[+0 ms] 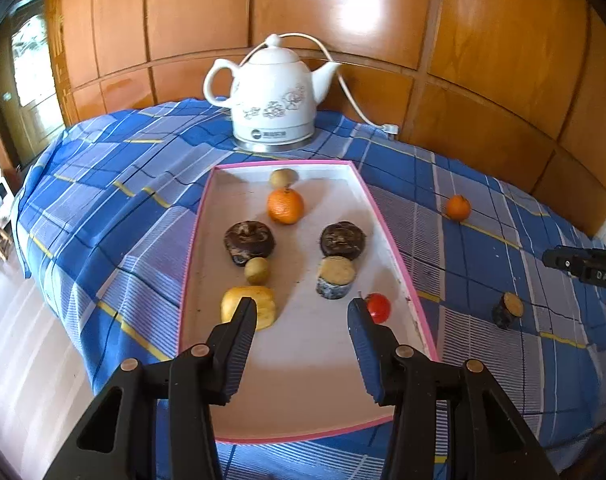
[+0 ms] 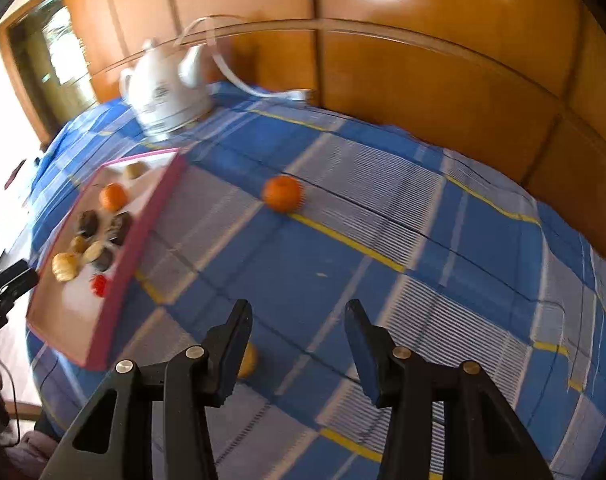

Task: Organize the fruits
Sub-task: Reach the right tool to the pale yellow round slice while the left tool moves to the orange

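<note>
Left-wrist view, from left to right. We see a pink-rimmed tray on a blue checked cloth, with a white kettle behind it. In the tray lie, on the left, a yellow fruit partly behind one finger, a small green-brown fruit touching a dark wrinkled fruit, then an orange and a small tan fruit at the far end. To the right are a second dark fruit, a cut piece with a pale top and a red fruit. The left gripper hovers over the near tray floor, jaws apart, nothing between them. On the cloth right of the tray lie another orange and a dark-skinned cut piece; part of the other tool shows at the right edge.

Right-wrist view, blurred. We see the same tray at the left, the loose orange on the cloth in the centre, and the right gripper above bare cloth, jaws apart and empty. A yellowish object shows behind its left finger; we cannot tell what it is.
</note>
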`<state>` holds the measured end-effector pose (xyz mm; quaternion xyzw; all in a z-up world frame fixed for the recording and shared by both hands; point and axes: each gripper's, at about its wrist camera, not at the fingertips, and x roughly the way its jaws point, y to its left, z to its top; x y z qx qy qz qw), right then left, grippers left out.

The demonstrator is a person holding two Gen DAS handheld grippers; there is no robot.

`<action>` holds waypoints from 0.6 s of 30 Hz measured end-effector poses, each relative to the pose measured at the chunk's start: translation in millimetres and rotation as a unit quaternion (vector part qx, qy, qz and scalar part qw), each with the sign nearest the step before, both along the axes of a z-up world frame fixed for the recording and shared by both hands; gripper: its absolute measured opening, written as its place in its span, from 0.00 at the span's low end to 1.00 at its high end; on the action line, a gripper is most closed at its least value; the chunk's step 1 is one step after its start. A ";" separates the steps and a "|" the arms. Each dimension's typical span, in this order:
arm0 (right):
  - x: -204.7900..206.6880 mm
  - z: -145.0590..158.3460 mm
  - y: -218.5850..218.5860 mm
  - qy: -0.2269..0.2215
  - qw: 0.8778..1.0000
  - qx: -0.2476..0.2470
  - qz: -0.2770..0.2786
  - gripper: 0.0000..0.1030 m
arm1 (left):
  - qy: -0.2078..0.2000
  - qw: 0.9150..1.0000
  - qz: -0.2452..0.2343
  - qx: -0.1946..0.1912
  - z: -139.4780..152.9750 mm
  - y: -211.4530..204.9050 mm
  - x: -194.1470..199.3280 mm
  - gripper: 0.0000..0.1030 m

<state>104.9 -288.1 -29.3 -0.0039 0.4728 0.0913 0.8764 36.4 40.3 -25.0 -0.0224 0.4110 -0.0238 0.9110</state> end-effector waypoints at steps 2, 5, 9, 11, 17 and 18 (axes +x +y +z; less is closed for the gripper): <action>1.6 -8.7 -17.1 0.005 0.999 0.018 -0.031 0.47 | 0.000 1.000 -0.007 0.006 1.3 -6.3 1.9 0.47; 5.2 -18.6 -34.7 0.019 0.997 0.033 -0.065 0.47 | -0.002 1.000 -0.015 0.015 4.0 -15.2 5.6 0.47; 6.9 -17.0 -44.4 0.018 0.996 0.040 -0.079 0.47 | -0.002 0.999 -0.029 0.024 6.0 -29.4 13.3 0.47; 6.9 -16.5 -45.9 0.018 0.996 0.040 -0.082 0.47 | -0.001 0.999 -0.037 0.027 6.3 -36.2 17.2 0.47; 10.6 -21.6 -45.4 0.035 0.994 0.035 -0.095 0.47 | 0.003 0.997 -0.065 0.033 7.0 -60.2 32.6 0.47; 11.5 -23.0 -46.4 0.039 0.994 0.037 -0.098 0.47 | 0.004 0.997 -0.069 0.032 7.0 -63.7 35.5 0.47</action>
